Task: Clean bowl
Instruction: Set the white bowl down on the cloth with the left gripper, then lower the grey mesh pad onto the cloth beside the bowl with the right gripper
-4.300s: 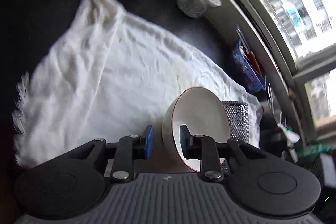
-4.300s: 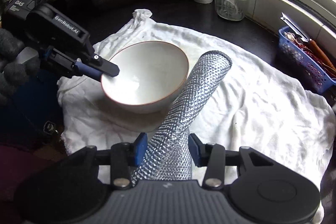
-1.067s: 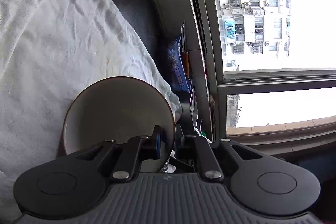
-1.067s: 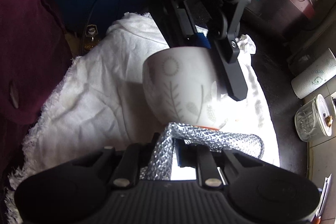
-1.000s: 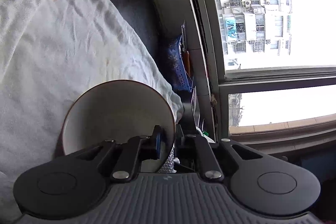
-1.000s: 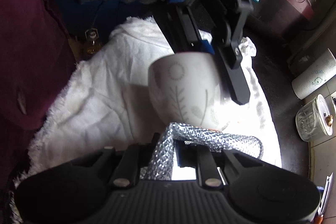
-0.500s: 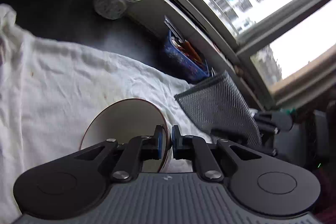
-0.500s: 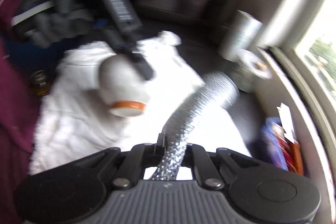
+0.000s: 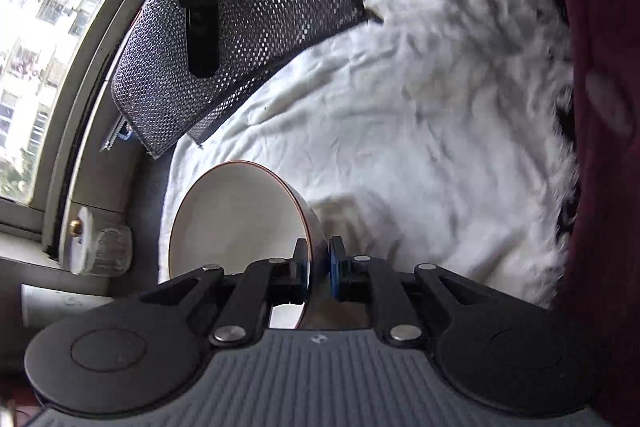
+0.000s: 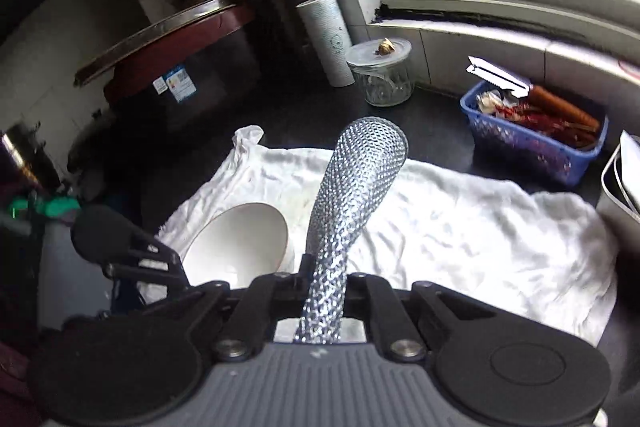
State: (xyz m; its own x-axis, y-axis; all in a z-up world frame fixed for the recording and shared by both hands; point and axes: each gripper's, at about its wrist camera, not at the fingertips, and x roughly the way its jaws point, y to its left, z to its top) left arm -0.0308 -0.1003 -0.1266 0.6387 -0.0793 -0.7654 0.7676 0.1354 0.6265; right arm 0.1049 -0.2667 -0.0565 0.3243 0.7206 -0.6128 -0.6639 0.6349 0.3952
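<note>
my left gripper (image 9: pixel 319 267) pinched the white bowl's (image 9: pixel 236 223) rim, tilted over the white cloth (image 9: pixel 420 147); my right gripper (image 10: pixel 323 281) was clamped on the silver mesh scrubber (image 10: pixel 352 195) beside it.

The bowl (image 9: pixel 236 223) is showing smooth, glossy white ceramic. The scouring cloth (image 10: pixel 352 195) is glinting as silvery metallic mesh, rough-textured. The towel (image 9: pixel 420 131) is lying as matt, wrinkled white cloth. The jar (image 10: pixel 380 75) is looking like clear ribbed glass, the basket (image 10: pixel 532 147) like blue plastic.
</note>
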